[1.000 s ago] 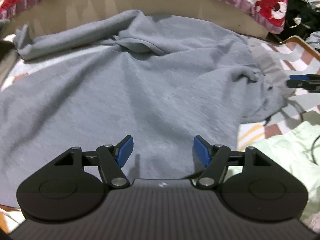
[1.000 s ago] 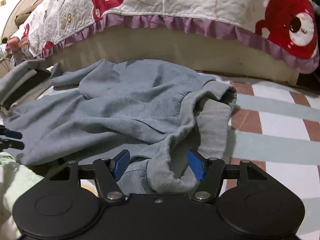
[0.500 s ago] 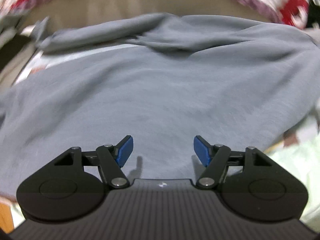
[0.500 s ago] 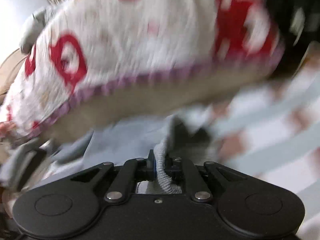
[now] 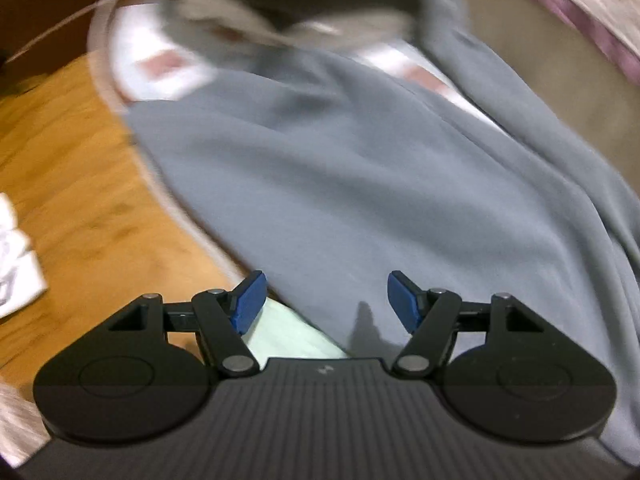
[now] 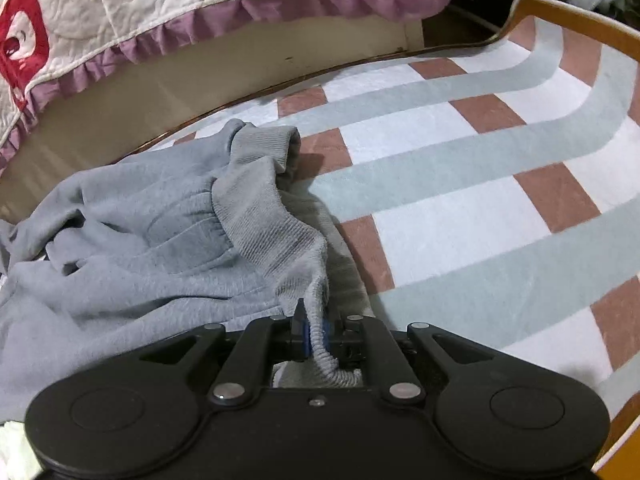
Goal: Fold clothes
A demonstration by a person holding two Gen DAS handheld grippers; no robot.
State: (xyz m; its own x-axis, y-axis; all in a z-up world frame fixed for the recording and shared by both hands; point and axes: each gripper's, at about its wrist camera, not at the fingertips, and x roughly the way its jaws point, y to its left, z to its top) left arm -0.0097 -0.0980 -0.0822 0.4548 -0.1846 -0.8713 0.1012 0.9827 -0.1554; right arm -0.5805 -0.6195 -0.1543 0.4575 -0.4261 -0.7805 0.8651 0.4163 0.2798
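Observation:
A grey sweatshirt (image 5: 360, 184) lies spread over the striped mat (image 6: 460, 184). In the left wrist view my left gripper (image 5: 326, 304) hangs open just above the garment's near edge, its blue pads (image 5: 250, 300) holding nothing. In the right wrist view the sweatshirt (image 6: 132, 248) is bunched at the left, with its ribbed hem (image 6: 260, 224) running toward me. My right gripper (image 6: 314, 334) is shut on that ribbed hem, and a short ribbed end pokes out behind the fingers.
A bed with a quilted red-and-white cover (image 6: 132, 8) and purple frill borders the mat at the back. Wooden floor (image 5: 64, 168) lies left of the mat. A pale green cloth (image 5: 288, 336) sits under my left gripper. White crumpled items (image 5: 16, 260) lie at the far left.
My right gripper closed on the ribbed hem and swung with it. My left gripper stayed open and swung left toward the garment's edge by the wooden floor.

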